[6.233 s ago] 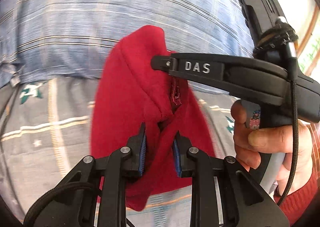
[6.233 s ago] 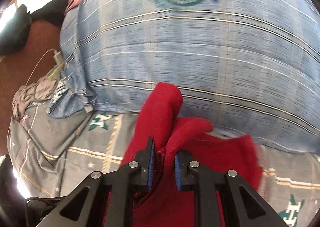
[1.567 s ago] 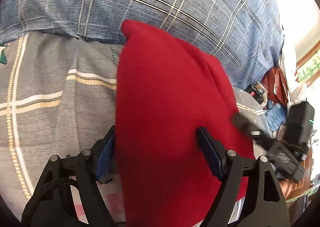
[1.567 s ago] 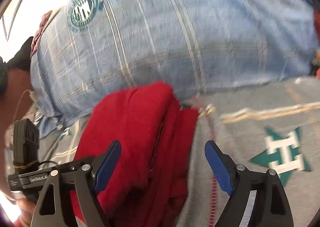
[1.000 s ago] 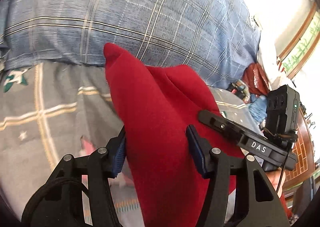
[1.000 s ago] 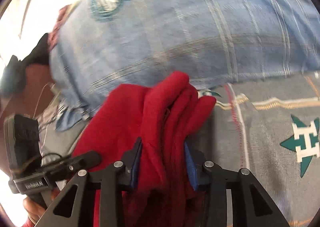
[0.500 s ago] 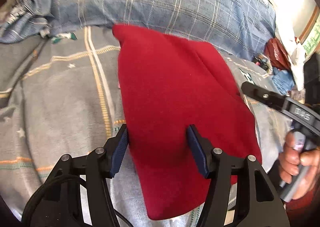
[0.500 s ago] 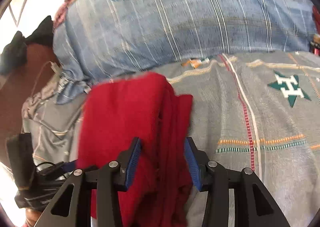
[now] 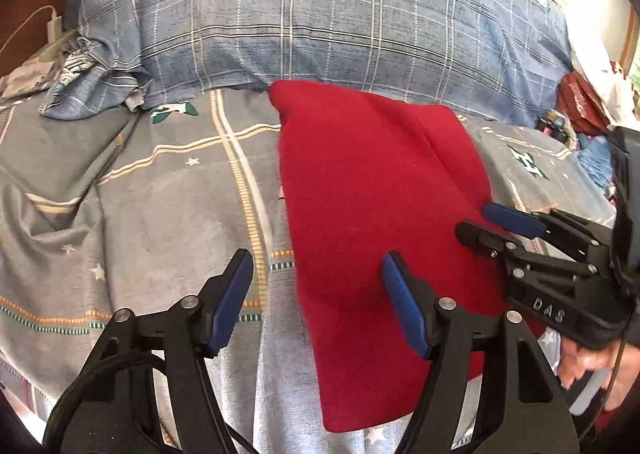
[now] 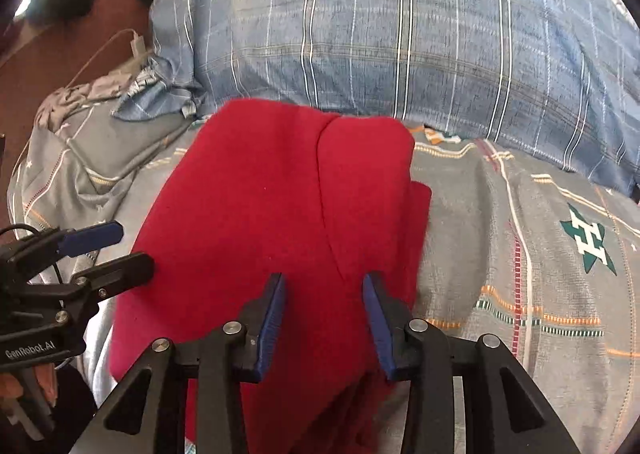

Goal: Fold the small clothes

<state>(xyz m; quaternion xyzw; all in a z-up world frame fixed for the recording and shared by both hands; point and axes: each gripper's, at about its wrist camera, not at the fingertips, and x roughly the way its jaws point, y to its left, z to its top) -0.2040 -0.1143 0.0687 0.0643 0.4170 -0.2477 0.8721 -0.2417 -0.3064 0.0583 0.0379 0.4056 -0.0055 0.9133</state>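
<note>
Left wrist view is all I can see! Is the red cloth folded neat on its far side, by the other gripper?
Observer: Not quite. In the right wrist view, the red cloth has a lower layer sticking out past the top layer on that side.
Operator: Is the right gripper squeezing it?
Observer: No. The right gripper is open. Its pads are apart, and the cloth lies between them unpinched.
</note>
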